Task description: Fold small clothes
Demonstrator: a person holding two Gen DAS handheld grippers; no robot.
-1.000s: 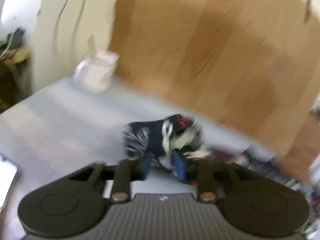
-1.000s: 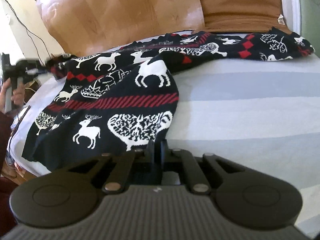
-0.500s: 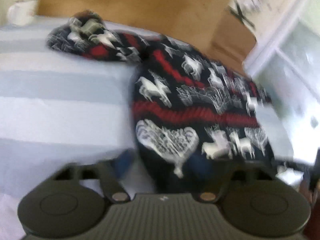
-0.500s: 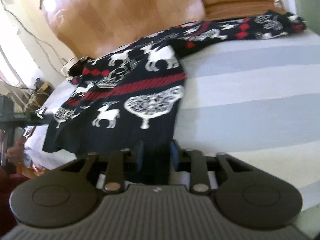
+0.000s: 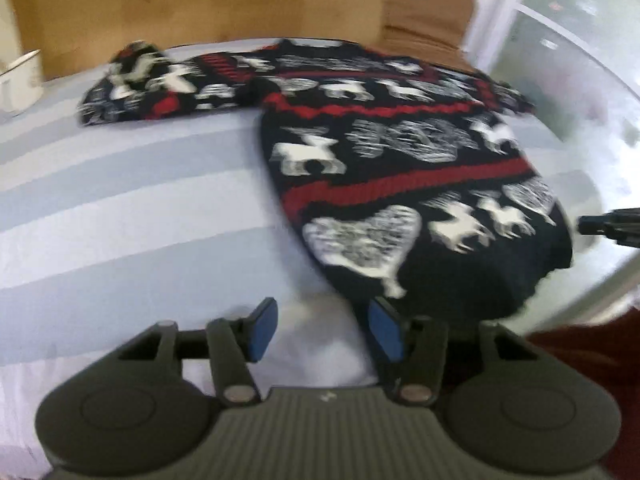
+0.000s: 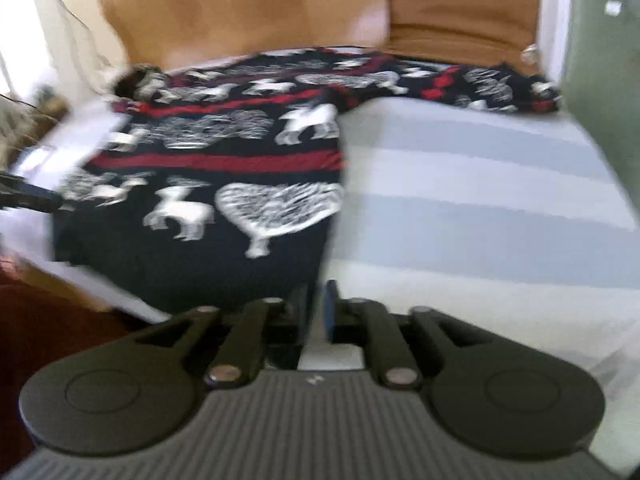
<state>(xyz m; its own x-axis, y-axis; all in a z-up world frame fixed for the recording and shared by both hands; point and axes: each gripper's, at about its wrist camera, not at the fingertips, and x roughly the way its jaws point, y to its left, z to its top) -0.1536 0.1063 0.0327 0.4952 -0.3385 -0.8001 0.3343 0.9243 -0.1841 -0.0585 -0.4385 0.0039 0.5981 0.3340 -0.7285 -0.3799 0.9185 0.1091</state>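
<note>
A small black sweater point(image 5: 400, 168) with white reindeer, hearts and red stripes lies flat on the striped bed; it also shows in the right wrist view point(image 6: 224, 176). One sleeve point(image 5: 160, 88) stretches left along the headboard, the other sleeve point(image 6: 492, 84) stretches right. My left gripper point(image 5: 322, 328) is open and empty, just left of the sweater's near hem corner. My right gripper point(image 6: 318, 304) is nearly shut at the hem's right corner, with a narrow gap and no cloth clearly between the fingers. Both views are blurred.
The bed point(image 5: 120, 208) has a pale blue and white striped sheet. A wooden headboard point(image 5: 200, 4) stands behind it. A white mug point(image 5: 20, 80) sits at the far left. The other gripper's tip point(image 5: 608, 226) shows at the right edge. The bed edge drops off near the hem point(image 6: 100, 292).
My left gripper has let go of the sleeve and swung round to the sweater's hem, jaws open. My right gripper has shifted along the hem and its jaws have narrowed.
</note>
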